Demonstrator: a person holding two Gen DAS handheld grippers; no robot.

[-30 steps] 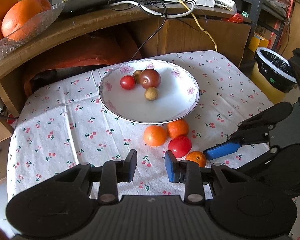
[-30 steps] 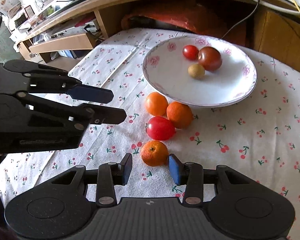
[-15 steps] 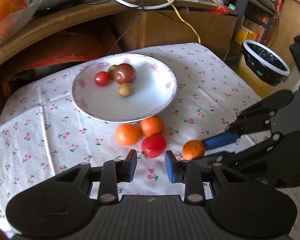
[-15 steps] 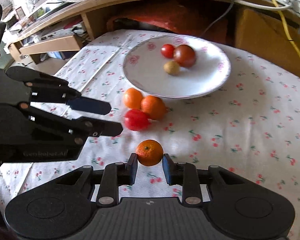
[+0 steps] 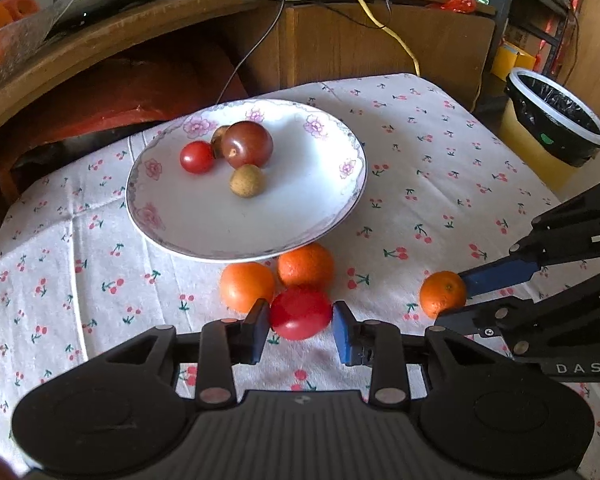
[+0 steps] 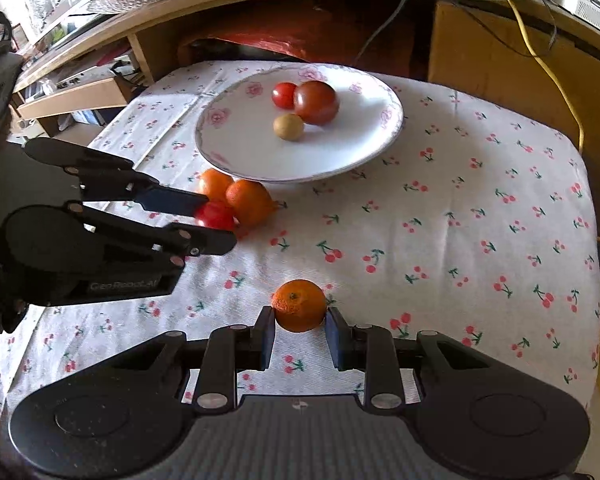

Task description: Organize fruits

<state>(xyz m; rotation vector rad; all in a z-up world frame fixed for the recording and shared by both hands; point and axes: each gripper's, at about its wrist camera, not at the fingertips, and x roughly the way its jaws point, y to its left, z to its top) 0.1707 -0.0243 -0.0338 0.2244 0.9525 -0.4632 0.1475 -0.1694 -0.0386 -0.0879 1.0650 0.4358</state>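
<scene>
A red tomato [image 5: 300, 313] lies on the cherry-print cloth of the tabletop [image 5: 440, 184], directly between the two fingers of the left claw [image 5: 300, 326], and a small mandarin [image 6: 299, 305] sits likewise between the fingers of the right claw [image 6: 299, 330], off to the right and well apart from the other fruit. The left claw stands apart, its dark left pad touching or nearly touching the tomato and its blue right pad just clear of it. The right claw has closed in to the mandarin's sides; whether it truly grips I cannot tell, though it looks pinched rather than loose. Just beyond the tomato, touching it, are two oranges [image 5: 276, 280] side by side, and right behind those the rim of a white flowered plate [image 5: 204, 216] that holds a small red tomato, a dark plum-coloured one and a little brown fruit (a fourth peeps out behind). Both held fruits lie on the near side of the plate, so each claw would carry forward and upward over the rim; the left claw is the nearer one, with the oranges in its straight path.
</scene>
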